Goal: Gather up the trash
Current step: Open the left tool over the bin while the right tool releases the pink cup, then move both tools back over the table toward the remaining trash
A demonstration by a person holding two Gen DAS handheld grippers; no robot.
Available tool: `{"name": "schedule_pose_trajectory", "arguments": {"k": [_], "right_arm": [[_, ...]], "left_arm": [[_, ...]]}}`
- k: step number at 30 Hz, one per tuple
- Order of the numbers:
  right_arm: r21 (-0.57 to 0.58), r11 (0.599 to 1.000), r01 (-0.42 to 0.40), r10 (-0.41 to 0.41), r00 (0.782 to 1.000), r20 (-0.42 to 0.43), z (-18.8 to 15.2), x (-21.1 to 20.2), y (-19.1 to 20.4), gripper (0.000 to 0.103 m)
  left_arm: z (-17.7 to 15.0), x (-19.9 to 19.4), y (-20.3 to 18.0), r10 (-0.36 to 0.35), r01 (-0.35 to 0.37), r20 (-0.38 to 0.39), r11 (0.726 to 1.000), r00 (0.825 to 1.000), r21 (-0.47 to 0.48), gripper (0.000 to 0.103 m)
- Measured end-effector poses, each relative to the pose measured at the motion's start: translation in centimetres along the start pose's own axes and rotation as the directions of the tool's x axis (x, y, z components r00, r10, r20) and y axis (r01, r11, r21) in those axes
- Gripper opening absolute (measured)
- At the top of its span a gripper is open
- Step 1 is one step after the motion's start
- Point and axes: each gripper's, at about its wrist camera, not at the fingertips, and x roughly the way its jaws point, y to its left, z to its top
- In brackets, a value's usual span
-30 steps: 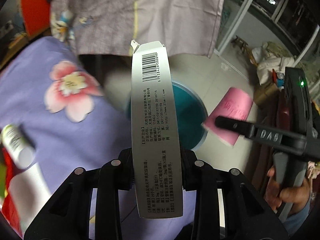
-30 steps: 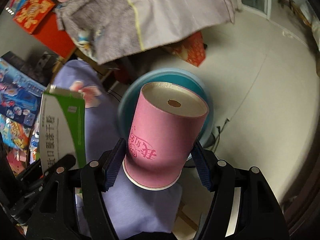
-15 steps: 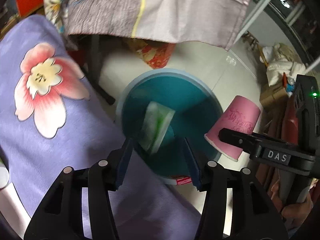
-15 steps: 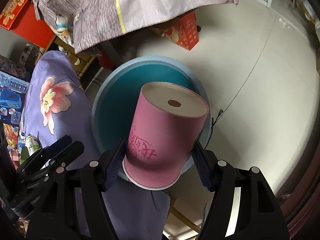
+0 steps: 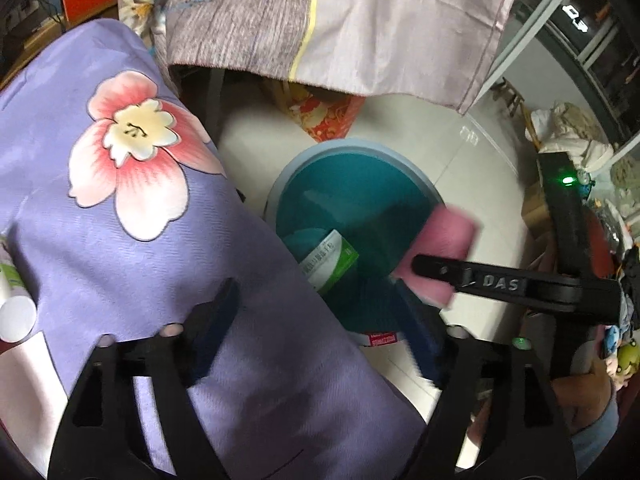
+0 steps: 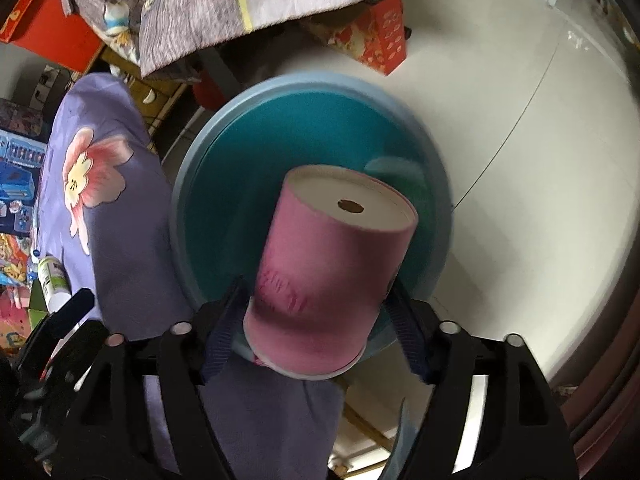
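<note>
The left gripper [image 5: 316, 320] hung over the edge of a tabletop draped in a purple flowered cloth [image 5: 120, 240], pointed steeply down toward a teal bin [image 5: 360, 184] standing on the pale tiled floor [image 5: 480, 152] just beside the tabletop. Its jaws were opening, already spread wide, with nothing between them. A green-and-white carton [image 5: 328, 260] lay tilted inside the bin, against its near wall. The right gripper [image 6: 320, 328] was above the same bin [image 6: 224, 184], also angled downward, and a pink paper cup [image 6: 328, 264] sat upside down between its jaws, its white base with a small dark hole facing away from the camera. These jaws too were opening; the cup appeared blurred, and a sliver of gap showed on either side, so the pads no longer seemed to press on it. In the left wrist view the cup [image 5: 440, 248] showed as a pink smear over the right rim of the bin, behind a black finger of the right gripper [image 5: 432, 276]. A white bottle with a green label [image 6: 52, 280] lay on the purple cloth [image 6: 132, 240] at the left. A lilac sheet [image 5: 340, 20] hung over furniture beyond the bin, and a red patterned box [image 6: 376, 40] stood on the floor under it.
</note>
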Motion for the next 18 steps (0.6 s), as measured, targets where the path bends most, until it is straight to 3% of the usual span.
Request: {"name": "schedule_pose_trajectory", "arguments": {"k": [13,18], "right_arm": [[-0.048,0.998,0.028,-0.027,1.0,0.008,-1.9,-1.4,2.6,0.082],[-0.109,0.994,0.025,-0.023,1.0,0.02,-3.4,-2.3,5.7,0.082]], "left_arm": [[-2.3,-5.6,2.1,0.037,-0.034,0.084,0.999,0.996,-0.03,0.092],[-3.6,-8.0,4.1,0.062,-0.057,0.105,0.997,0.993,-0.057,0.093]]}}
